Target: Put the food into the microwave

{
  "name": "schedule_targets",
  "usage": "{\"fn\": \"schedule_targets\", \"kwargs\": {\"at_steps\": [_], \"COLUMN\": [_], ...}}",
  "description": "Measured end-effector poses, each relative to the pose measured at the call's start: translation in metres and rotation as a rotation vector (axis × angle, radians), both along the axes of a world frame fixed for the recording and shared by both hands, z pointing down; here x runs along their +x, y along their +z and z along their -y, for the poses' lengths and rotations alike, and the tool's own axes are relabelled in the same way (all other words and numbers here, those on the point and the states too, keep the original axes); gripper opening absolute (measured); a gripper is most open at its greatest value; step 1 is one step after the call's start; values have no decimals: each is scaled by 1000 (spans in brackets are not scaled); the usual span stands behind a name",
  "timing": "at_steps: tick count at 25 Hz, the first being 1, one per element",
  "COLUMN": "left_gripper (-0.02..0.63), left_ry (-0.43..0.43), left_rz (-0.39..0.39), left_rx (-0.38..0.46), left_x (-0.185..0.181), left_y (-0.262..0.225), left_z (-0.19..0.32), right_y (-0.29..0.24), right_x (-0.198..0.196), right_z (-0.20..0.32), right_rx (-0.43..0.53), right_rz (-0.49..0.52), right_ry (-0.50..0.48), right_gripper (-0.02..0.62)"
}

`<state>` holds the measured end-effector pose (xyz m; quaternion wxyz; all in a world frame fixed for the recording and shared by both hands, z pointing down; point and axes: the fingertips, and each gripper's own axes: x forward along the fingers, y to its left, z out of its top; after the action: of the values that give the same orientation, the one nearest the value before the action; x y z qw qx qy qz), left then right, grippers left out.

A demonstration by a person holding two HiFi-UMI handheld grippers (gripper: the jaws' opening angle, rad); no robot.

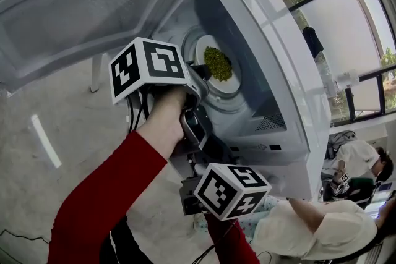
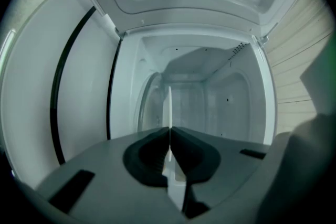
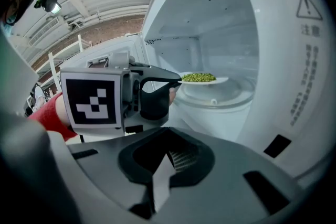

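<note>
— Where is the food?

— A heap of small green food lies on a white plate inside the open microwave, held clear above the glass turntable. The door is swung wide.

— What holds the plate?

— The left gripper. Its jaws are clamped on the plate's near rim, which its own view shows edge-on between them.

— And the right gripper?

— It hangs outside the cavity, pointing in at the plate from beside the left one. Its jaws seem closed on nothing, though the view there is dim.
</note>
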<state>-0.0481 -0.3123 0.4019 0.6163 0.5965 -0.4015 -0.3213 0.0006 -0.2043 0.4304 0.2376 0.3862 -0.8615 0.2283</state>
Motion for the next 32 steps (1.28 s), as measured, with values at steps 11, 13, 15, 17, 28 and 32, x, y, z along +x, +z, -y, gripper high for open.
{"fn": "schedule_targets", "kwargs": {"at_steps": [11,13,15,17,28,32], "left_gripper": [17,17,17,17,17,17], "left_ry": [43,54,62,75,168,189], "left_rz": [50,64,71,91,279,348], "left_rx": [-54,-65,-75,-86,-151,-163], "left_x": [4,5,6,8,17,20], "left_y": [6,5,6,6,10,10], "left_z": [8,9,9,9,10,12], "right_y": [1,-1,-1,-2,-3,-5], "right_x": [-5,-5,-5,-5,-4,-2], "right_z": [1,1,1,0,-2,-2], "right_rx": [-13,-12,-13,-12,-9,-8], "right_rz": [-3,-3,-3,-2,-8,-13], "right_ry": [-13,-13,-13,-12,-15,-17], "right_gripper": [14,14,14,14,14,14]}}
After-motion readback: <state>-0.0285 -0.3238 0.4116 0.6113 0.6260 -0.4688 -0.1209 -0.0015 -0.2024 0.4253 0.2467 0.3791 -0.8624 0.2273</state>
